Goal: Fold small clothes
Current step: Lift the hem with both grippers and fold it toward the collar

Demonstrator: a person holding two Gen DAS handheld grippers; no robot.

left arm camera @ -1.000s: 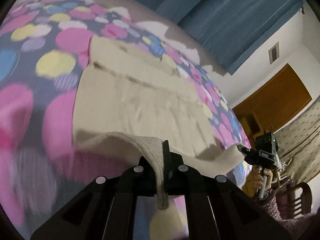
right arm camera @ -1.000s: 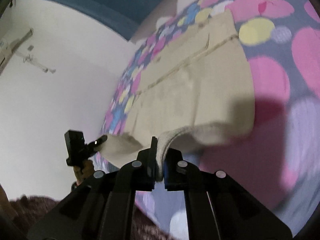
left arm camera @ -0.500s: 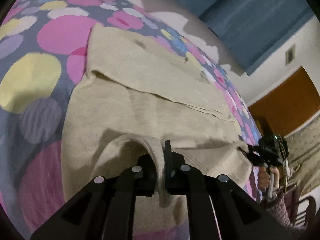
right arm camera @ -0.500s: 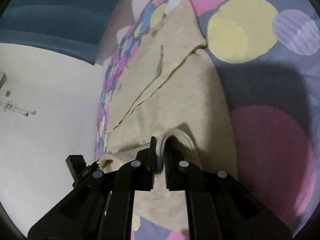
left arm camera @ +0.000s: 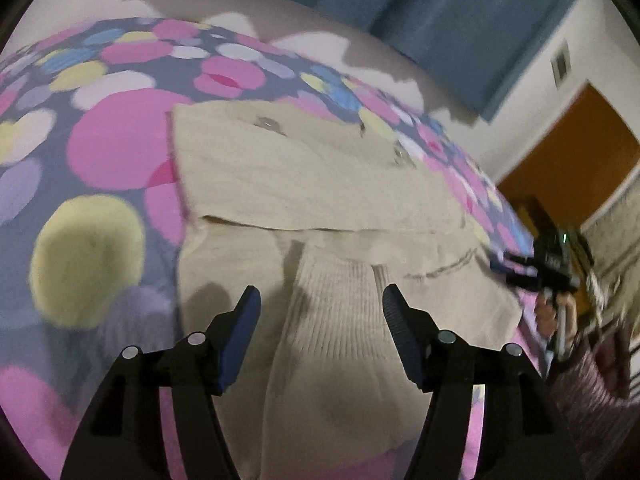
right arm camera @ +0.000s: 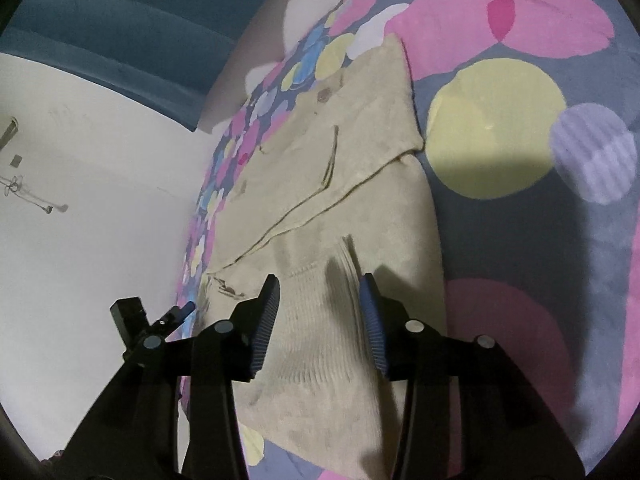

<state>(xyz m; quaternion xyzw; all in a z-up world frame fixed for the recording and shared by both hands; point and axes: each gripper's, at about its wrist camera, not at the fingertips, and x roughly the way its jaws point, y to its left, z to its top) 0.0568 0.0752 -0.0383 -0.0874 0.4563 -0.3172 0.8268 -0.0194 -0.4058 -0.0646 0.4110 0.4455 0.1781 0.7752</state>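
A small beige knitted cardigan (left arm camera: 320, 184) lies on the spotted bedcover (left arm camera: 108, 144), its near part folded over onto the rest. The ribbed hem (left arm camera: 336, 312) lies flat between the jaws of my left gripper (left arm camera: 320, 300), which are opening; the pads stand clear of the cloth. In the right wrist view the same cardigan (right arm camera: 360, 168) lies folded, and its ribbed edge (right arm camera: 316, 320) rests between the opening jaws of my right gripper (right arm camera: 318, 292), untouched by the pads. Each gripper shows in the other's view: the right one (left arm camera: 540, 268) at the far right, the left one (right arm camera: 160, 320) at lower left.
The bedcover (right arm camera: 540, 140) with pink, yellow and blue circles spreads around the garment. A blue curtain (left arm camera: 440, 12) and white wall stand behind the bed, an orange-brown door (left arm camera: 568, 152) at right. A hand (left arm camera: 556, 312) and a patterned sleeve (left arm camera: 588, 392) show at lower right.
Both grippers carried the hem forward over the cardigan, lowered it and let go; their jaws went from shut on the cloth to apart, and the hem now lies flat.
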